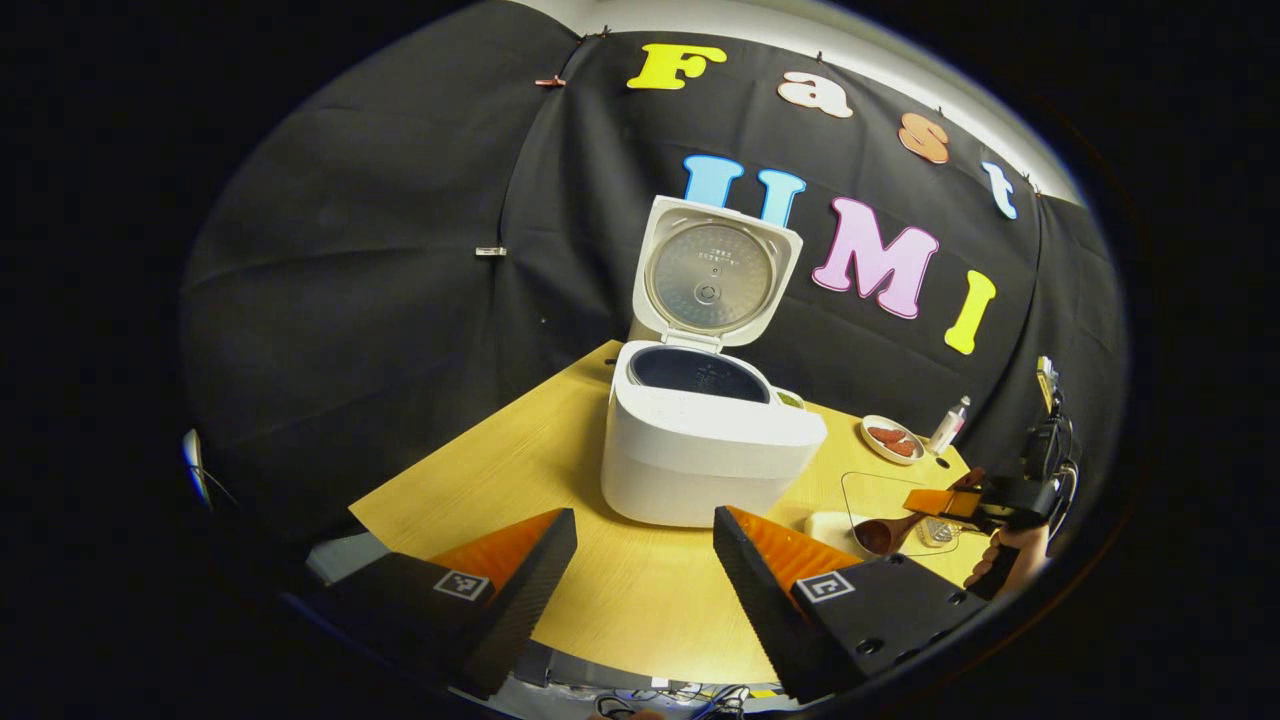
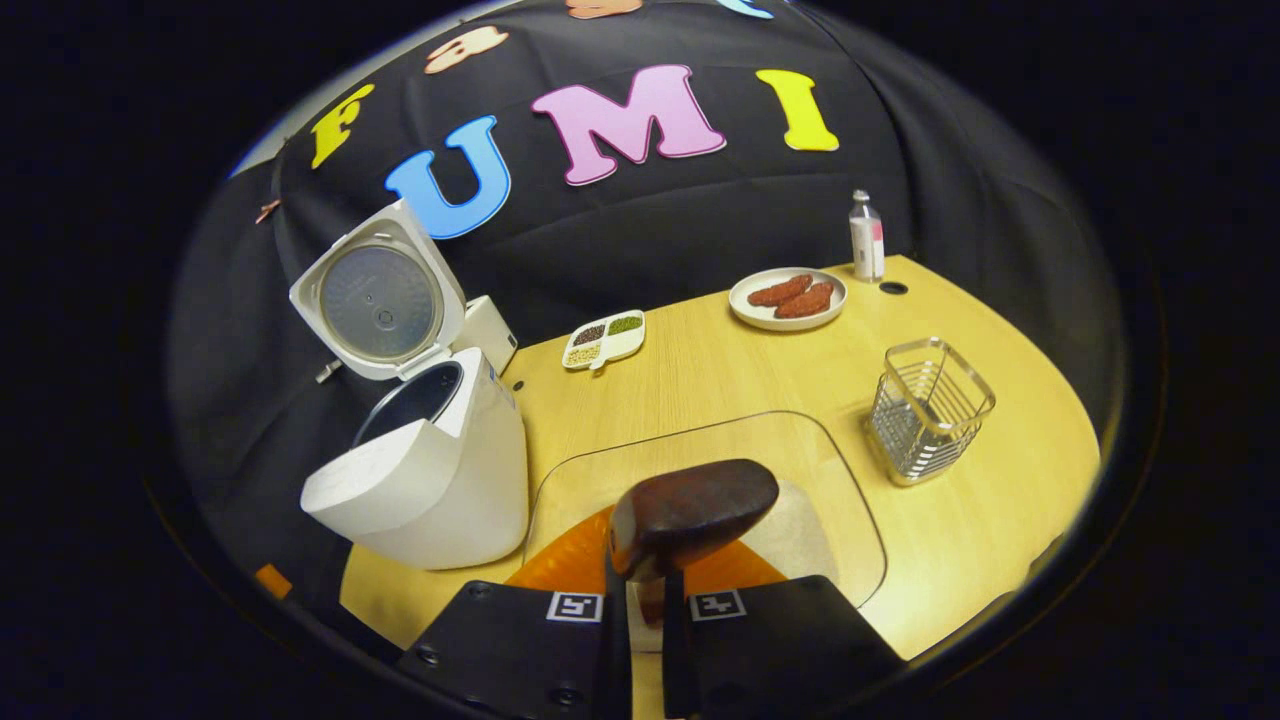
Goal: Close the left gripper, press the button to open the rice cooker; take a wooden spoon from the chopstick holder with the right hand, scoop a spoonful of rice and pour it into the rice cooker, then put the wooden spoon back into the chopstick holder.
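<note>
Right gripper view, right tool clamping wooden spoon

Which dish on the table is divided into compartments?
The small tray near the rice cooker: it holds grains in separate sections. The round plate by the bottle is undivided.

The left gripper has two wedge-shaped jaws on black housings, each bearing a small square black-and-white marker; one housing shows round screw holes. The right gripper has the same black housings with square markers and screws at the corners.
</note>
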